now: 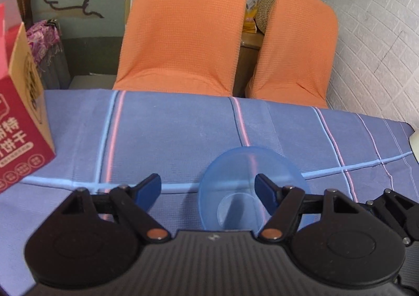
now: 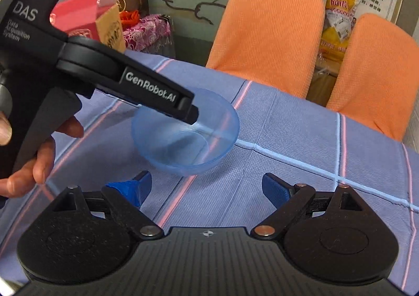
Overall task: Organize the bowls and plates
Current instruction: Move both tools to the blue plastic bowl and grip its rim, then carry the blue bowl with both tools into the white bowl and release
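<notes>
A clear blue plastic bowl (image 1: 251,165) stands upright on the blue striped tablecloth (image 1: 170,133). My left gripper (image 1: 208,186) is open and straddles the bowl's left wall: its right fingertip (image 1: 263,187) is inside the bowl and the other one outside, and neither pad presses on it. In the right wrist view the same bowl (image 2: 217,123) lies just ahead of my right gripper (image 2: 207,186), which is open with nothing between its fingers. The left gripper's black finger (image 2: 157,91) reaches over the bowl's rim from the left.
A red carton (image 1: 18,125) stands at the table's left. Two orange-covered chairs (image 1: 183,28) (image 1: 296,47) sit behind the far edge, with a white brick wall (image 1: 374,34) to the right. A person's hand (image 2: 39,159) holds the left gripper's handle.
</notes>
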`<state>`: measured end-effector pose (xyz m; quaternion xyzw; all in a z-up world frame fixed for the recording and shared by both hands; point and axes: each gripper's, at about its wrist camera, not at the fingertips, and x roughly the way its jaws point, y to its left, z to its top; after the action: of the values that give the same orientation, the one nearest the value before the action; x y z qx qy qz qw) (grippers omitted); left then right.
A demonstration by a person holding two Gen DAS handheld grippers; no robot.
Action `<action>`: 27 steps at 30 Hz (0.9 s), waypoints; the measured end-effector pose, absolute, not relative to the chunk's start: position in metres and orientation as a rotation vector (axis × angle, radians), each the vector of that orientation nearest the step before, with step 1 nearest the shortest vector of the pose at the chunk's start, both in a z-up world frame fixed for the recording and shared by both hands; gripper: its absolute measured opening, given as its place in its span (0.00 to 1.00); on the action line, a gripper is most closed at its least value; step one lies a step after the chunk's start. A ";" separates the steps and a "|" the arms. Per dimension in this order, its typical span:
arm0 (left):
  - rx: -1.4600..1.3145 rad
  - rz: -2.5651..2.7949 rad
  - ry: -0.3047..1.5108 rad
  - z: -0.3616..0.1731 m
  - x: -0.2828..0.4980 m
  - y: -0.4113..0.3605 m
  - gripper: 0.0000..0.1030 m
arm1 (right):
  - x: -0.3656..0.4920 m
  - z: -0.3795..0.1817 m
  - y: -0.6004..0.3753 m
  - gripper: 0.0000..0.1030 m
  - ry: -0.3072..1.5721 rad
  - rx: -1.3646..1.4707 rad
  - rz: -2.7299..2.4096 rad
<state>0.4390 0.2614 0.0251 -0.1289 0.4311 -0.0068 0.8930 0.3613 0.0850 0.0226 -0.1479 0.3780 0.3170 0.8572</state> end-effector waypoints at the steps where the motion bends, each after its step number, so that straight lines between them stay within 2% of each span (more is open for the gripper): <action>1: -0.267 -0.019 0.898 0.022 0.440 0.261 0.69 | 0.363 0.022 0.086 0.76 0.796 -0.307 0.666; 10: -0.242 -0.039 0.900 0.015 0.449 0.256 0.67 | 0.367 0.010 0.105 0.76 0.761 -0.324 0.635; 11: -0.238 -0.042 0.897 0.015 0.449 0.256 0.58 | 0.367 0.009 0.104 0.76 0.759 -0.311 0.635; 12: -0.234 -0.041 0.898 0.016 0.450 0.256 0.54 | 0.368 0.009 0.103 0.76 0.754 -0.296 0.637; 14: -0.224 -0.047 0.898 0.018 0.451 0.258 0.37 | 0.369 0.010 0.102 0.74 0.729 -0.276 0.635; 16: -0.212 -0.064 0.904 0.018 0.453 0.258 0.31 | 0.372 0.010 0.103 0.74 0.716 -0.269 0.636; 27: -0.245 -0.129 0.913 0.020 0.439 0.259 0.29 | 0.360 0.015 0.118 0.75 0.546 -0.406 0.694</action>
<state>0.4388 0.2591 0.0203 -0.1179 0.4395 -0.0622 0.8883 0.3603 0.1183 0.0153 -0.1952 0.2622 0.3336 0.8842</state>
